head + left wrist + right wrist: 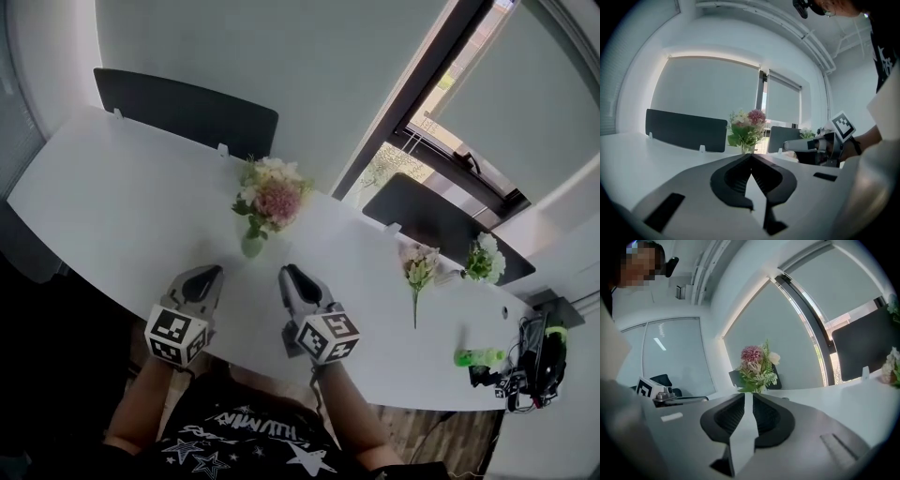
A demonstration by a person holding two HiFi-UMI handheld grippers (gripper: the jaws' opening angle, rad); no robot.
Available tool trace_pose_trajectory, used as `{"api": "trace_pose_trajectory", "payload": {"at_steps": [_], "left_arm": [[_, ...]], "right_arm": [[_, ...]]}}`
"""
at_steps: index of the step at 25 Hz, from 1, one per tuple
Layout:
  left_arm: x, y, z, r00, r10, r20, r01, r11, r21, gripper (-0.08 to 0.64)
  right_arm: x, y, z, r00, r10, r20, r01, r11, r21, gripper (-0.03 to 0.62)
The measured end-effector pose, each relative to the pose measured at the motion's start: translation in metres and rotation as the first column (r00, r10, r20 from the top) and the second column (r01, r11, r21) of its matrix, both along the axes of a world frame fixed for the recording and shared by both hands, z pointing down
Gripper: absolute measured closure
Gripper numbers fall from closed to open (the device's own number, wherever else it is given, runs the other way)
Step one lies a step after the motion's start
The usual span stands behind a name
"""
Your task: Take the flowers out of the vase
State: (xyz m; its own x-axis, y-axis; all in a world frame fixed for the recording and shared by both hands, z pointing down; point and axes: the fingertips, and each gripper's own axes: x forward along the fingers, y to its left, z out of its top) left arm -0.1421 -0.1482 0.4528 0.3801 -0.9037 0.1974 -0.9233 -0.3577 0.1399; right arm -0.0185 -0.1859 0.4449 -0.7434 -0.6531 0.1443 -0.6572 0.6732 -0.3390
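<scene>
Gripper at left [212, 274]: grey two-jaw tool with a black-and-white marker cube, reaching nearly level over the long white table [103, 202]; jaws pressing together on nothing.
Gripper at right [288, 273]: matching grey tool, pointing the same way just beside it; jaws standing a sliver apart, nothing sitting between them.
Flowers [274, 199]: pink and cream bunch with green leaves, standing upright in the vase.
Vase [251, 246]: small pale green glass vase, sitting on the table just beyond both tips, touching neither.
</scene>
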Motion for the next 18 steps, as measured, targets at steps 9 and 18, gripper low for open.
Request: {"api": "trace_pose_trajectory", "payload": {"at_steps": [9,18], "left_arm": [[-0.013,-0.030,0.025,0.991,0.128,-0.046,-0.129,0.992,-0.012,0.551],[-0.014,-0.051,0.044,0.977,0.213,-0.001,-0.212,0.977,-0.025,0.551]], "right_arm": [[-0.027,-0.017,0.028,0.998,0.052,-0.039,-0.054,0.997,-0.051,0.379],[-0.034,-0.025,0.028,0.994,0.110,-0.020,-0.111,0.991,-0.070,0.345]]}}
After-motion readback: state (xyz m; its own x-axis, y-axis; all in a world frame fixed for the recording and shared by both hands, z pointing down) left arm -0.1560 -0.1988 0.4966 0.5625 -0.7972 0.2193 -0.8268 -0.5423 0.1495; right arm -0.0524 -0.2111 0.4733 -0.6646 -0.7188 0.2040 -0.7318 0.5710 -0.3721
